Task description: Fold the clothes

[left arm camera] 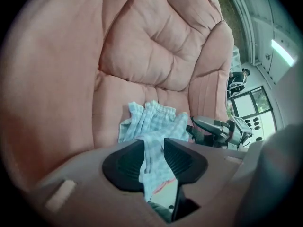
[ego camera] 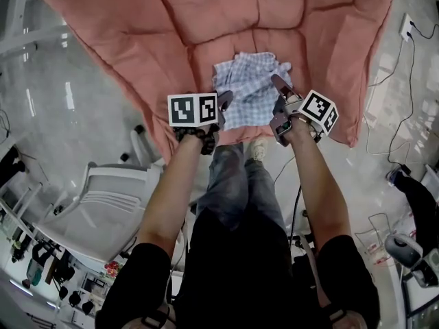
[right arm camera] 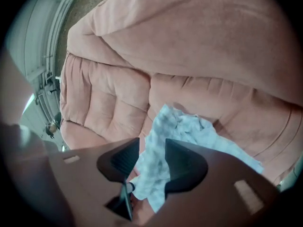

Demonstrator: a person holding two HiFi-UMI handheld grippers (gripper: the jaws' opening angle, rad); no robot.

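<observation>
A big pink cushion spreads ahead of both grippers. On it, just beyond their tips, lies the checked cloth, bunched, so folding looks barely begun. The left gripper and right gripper stand parted, with the cloth's edge slack between each pair of jaws.

On inspection, the pink cushion rose in padded walls behind and on both sides of the seat, leaving entry only from above and from the front edge. The checked cloth lay bunched mid-seat with bare padding either side. Its near folds filled the gaps between the parted jaws of my left gripper and right gripper. A white chair stood well clear on my left.
</observation>
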